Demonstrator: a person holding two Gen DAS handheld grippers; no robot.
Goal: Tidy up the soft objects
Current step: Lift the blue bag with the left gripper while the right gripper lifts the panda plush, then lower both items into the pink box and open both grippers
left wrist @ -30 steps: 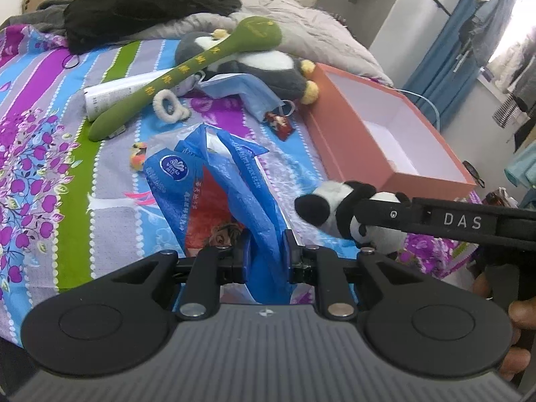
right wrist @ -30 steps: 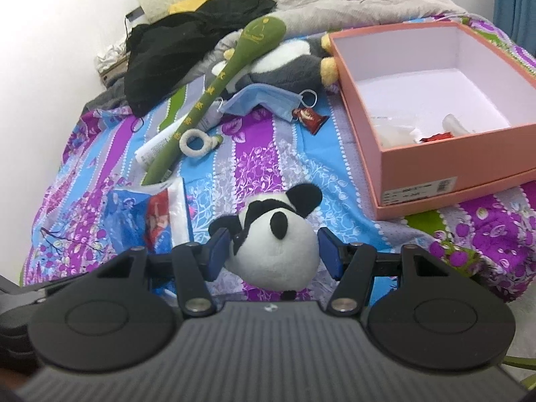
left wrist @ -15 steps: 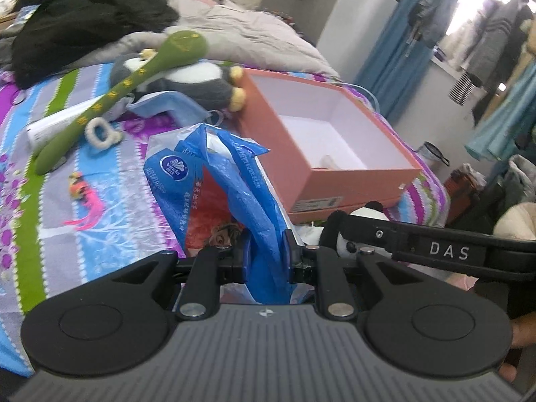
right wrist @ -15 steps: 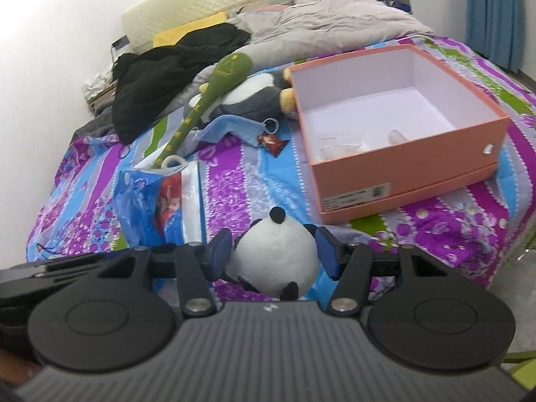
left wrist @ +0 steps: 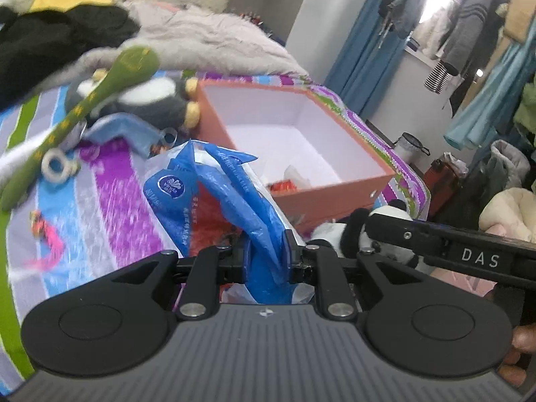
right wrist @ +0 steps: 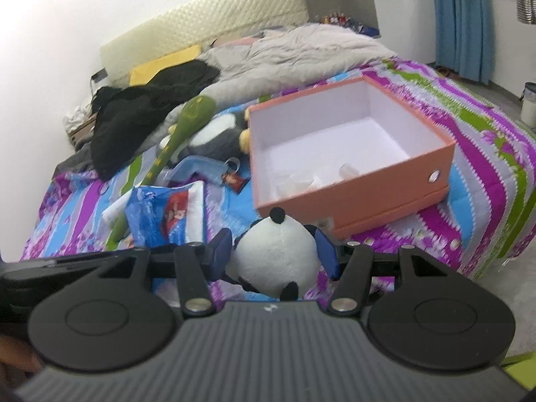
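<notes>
My left gripper (left wrist: 268, 254) is shut on a blue plastic tissue pack (left wrist: 207, 201), lifted off the bed. That same tissue pack (right wrist: 160, 217) shows at the left of the right wrist view. Between the blue pads of my right gripper (right wrist: 274, 256) sits a small panda plush (right wrist: 274, 261), squeezed and carried above the bed. In the left wrist view the panda plush (left wrist: 338, 234) appears at the right, under the other gripper's arm. An open orange box (right wrist: 351, 194), white inside, stands on the striped bedspread just beyond both grippers; the box (left wrist: 335, 197) holds a few small wrappers.
A long green plush stick (right wrist: 181, 134), a grey penguin plush (right wrist: 214, 137), a blue face mask (right wrist: 201, 167) and a white ring (left wrist: 57, 167) lie on the bed left of the box. Black clothes (right wrist: 140, 114) and a grey duvet (right wrist: 294, 50) fill the far side. Hanging clothes (left wrist: 469, 40) stand at the right.
Both grippers rose and swung toward the orange box with their loads; the box now looms larger and its inside shows. The panda has tipped over in the right gripper.
</notes>
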